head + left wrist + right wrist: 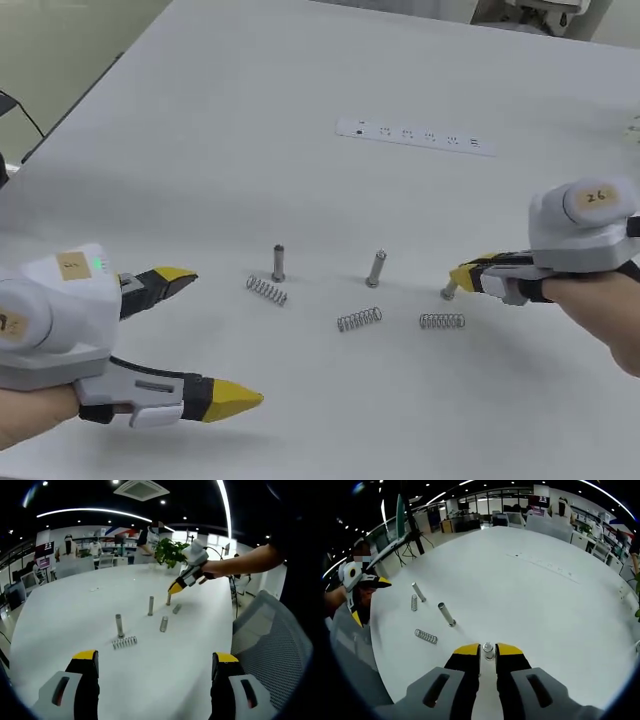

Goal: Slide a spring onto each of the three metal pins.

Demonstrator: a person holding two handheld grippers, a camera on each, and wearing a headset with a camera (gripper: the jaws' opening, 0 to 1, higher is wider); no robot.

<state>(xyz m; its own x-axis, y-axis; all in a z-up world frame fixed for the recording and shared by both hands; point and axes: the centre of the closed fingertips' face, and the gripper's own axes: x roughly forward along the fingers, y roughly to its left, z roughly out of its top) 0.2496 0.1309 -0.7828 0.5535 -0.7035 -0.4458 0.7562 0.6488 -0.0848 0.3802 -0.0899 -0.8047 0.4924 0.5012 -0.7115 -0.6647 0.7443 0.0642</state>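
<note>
Across the white tabletop (200, 120) stand 3 short silver metal pins in a loose row, with 3 coiled wire springs lying flat just in front of them, each spring off its pin. The left pin (279, 263) is upright with the left spring (267, 290) just beside its base. The middle pin (376, 268) leans slightly, and the middle spring (359, 319) lies near it. The right spring (441, 321) rests close to the right pin (449, 290). The right gripper (458, 280) has its yellow-tipped jaws pressed together on the right pin, whose rounded head (488, 650) sits between the tips in the right gripper view. The left gripper (205, 338) hovers over the near left of the table, jaws spread wide and holding nothing. A white power strip (415, 136) lies further back.
</note>
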